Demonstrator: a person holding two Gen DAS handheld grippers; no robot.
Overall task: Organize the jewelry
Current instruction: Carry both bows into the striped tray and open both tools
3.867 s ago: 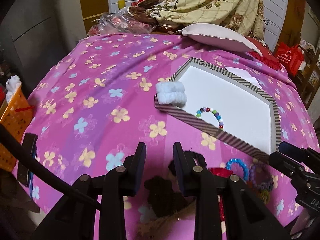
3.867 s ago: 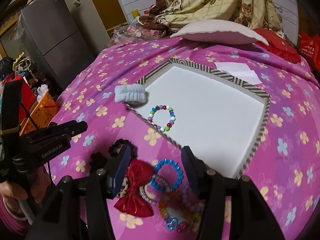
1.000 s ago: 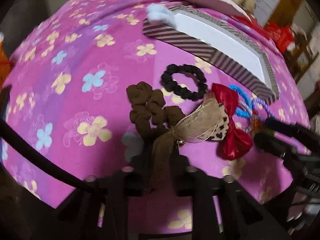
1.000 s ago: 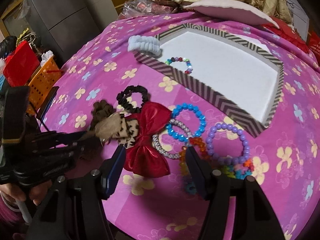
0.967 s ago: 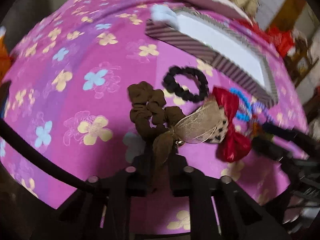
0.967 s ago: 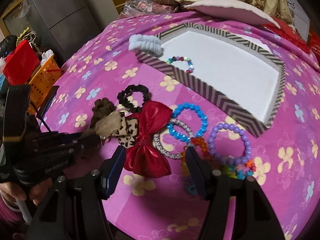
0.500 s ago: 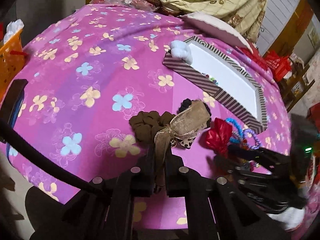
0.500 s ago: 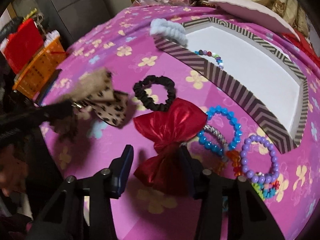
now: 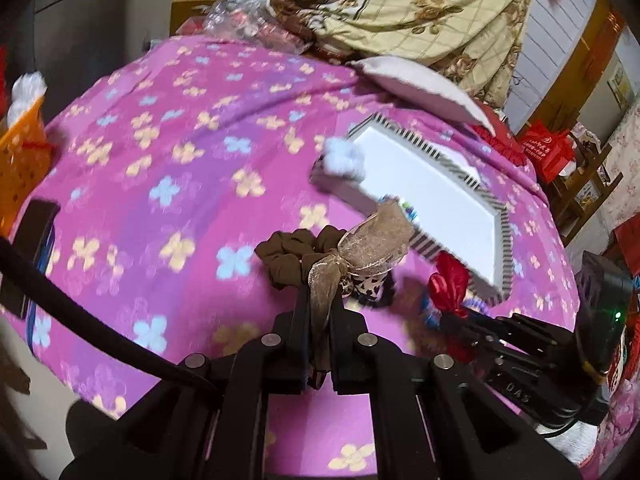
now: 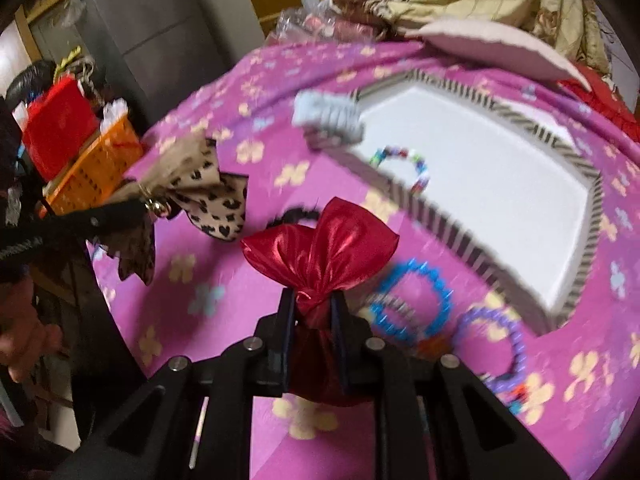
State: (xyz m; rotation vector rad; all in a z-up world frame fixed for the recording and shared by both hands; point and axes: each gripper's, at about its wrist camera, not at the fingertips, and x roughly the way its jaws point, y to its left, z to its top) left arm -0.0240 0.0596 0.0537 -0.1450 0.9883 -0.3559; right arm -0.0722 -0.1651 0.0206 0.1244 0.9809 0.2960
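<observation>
My left gripper (image 9: 320,308) is shut on a brown scrunchie with a tan and leopard-print bow (image 9: 316,260) and holds it above the pink flowered cloth; it also shows at the left of the right wrist view (image 10: 200,184). My right gripper (image 10: 314,304) is shut on the red satin bow (image 10: 320,244), lifted off the cloth; it also shows in the left wrist view (image 9: 450,284). The striped-rim white tray (image 10: 452,224) holds a multicoloured bead bracelet (image 10: 404,168). A pale blue scrunchie (image 10: 328,116) sits on its near-left corner.
A blue bead bracelet (image 10: 412,304), a purple bead bracelet (image 10: 496,340) and a black scrunchie (image 10: 292,214) lie on the cloth before the tray. An orange basket (image 10: 88,168) stands off the left edge. A pillow (image 9: 416,84) and a blanket (image 9: 420,12) lie behind the tray.
My left gripper has lifted the brown bow scrunchie off the cloth. My right gripper has shut on the red bow and raised it.
</observation>
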